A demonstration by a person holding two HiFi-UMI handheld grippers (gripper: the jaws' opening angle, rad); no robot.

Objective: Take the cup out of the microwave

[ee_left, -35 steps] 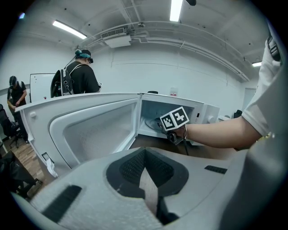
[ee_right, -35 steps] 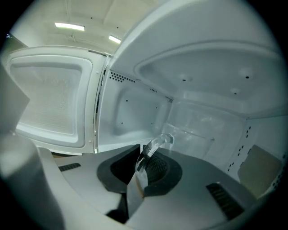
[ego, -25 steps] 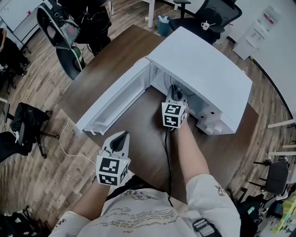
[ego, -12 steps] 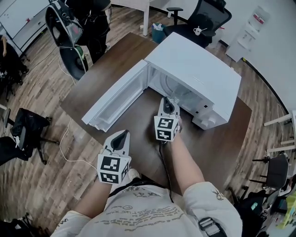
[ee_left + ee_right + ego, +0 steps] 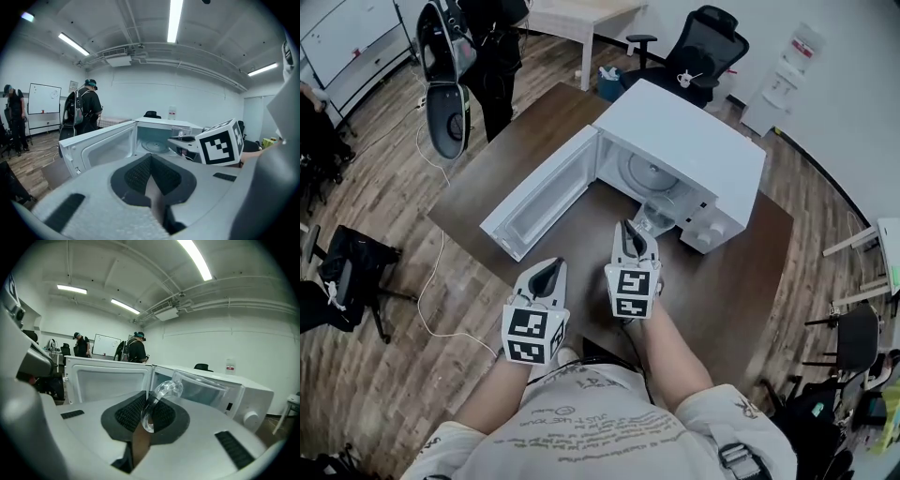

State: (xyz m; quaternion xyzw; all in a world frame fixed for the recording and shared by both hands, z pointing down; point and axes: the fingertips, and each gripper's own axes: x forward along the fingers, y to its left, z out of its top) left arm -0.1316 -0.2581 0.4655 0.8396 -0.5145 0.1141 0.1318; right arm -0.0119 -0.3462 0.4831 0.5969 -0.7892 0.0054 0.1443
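- Head view: one microwave (image 5: 684,141) is standing on one brown worktop (image 5: 741,281), its door (image 5: 539,202) hanging wide open to the left. One clear cup (image 5: 656,218) is hovering just outside the oven's opening, above the worktop, at the tip of the right gripper (image 5: 629,230). The left gripper (image 5: 548,272) is hanging beside it, near the worktop's front edge, touching nothing. One black office chair (image 5: 712,37) is standing behind the microwave.
- Left gripper view: the jaws are resting closed on nothing. The open door is filling the left side, and the right gripper's marker cube is showing at the right.
- Right gripper view: the jaws are clamping the cup's handle (image 5: 154,404), which is pointing back at the gripper. The cup seems to be standing upright, mouth up. Two people (image 5: 137,348) are standing beyond the door.
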